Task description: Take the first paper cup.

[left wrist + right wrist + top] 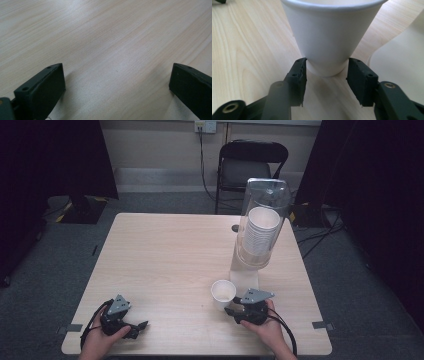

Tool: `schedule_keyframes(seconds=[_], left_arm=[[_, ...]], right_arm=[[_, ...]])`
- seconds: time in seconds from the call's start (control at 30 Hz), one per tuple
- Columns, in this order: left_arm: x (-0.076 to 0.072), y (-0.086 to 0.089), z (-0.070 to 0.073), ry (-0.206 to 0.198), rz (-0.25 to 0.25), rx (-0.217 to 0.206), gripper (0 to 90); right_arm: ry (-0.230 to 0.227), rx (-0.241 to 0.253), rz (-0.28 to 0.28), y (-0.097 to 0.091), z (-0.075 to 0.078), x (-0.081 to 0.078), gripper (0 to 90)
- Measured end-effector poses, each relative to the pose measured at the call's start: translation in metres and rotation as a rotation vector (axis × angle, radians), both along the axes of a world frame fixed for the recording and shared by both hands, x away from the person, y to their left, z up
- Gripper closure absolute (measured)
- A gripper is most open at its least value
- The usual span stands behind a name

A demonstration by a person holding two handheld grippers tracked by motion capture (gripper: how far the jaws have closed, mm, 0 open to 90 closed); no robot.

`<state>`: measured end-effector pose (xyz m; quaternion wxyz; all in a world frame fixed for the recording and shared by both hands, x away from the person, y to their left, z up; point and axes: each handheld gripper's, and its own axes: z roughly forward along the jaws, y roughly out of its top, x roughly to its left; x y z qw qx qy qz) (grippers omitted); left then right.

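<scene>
A white paper cup [223,292] stands upright on the wooden table [165,255], just in front of the dispenser's white base. My right gripper [230,310] comes at it from the near right side. In the right gripper view the two black pads press on either side of the narrow bottom of the cup [329,32], so the right gripper [327,62] is shut on it. My left gripper [138,329] rests at the table's near left corner. Its jaws stand wide apart over bare wood in the left gripper view, so the left gripper [117,67] is open.
A clear tube dispenser [263,220] holding a stack of white cups stands at the right of the table on a white base [245,279]. A black folding chair [250,165] is behind the table's far edge. Dark curtains hang at both sides.
</scene>
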<state>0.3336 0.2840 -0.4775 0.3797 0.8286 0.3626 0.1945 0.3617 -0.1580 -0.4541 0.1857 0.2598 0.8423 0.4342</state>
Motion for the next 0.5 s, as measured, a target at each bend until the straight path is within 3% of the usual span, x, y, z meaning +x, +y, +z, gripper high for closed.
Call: schedule_keyframes(seconds=[0.37,0.43,0.5], left_arm=[[0.000,0.000,0.000,0.001,0.000,0.001,0.0],[0.000,0.000,0.000,0.000,0.001,-0.001,0.0],[0.000,0.000,0.000,0.001,0.000,0.000,0.0]], right_arm=[[0.006,0.039,-0.024,0.024,-0.001,0.010,57.8],[0.012,0.043,-0.022,0.028,-0.002,0.012,56.5],[0.015,0.045,-0.028,0.030,-0.003,0.013,49.5]])
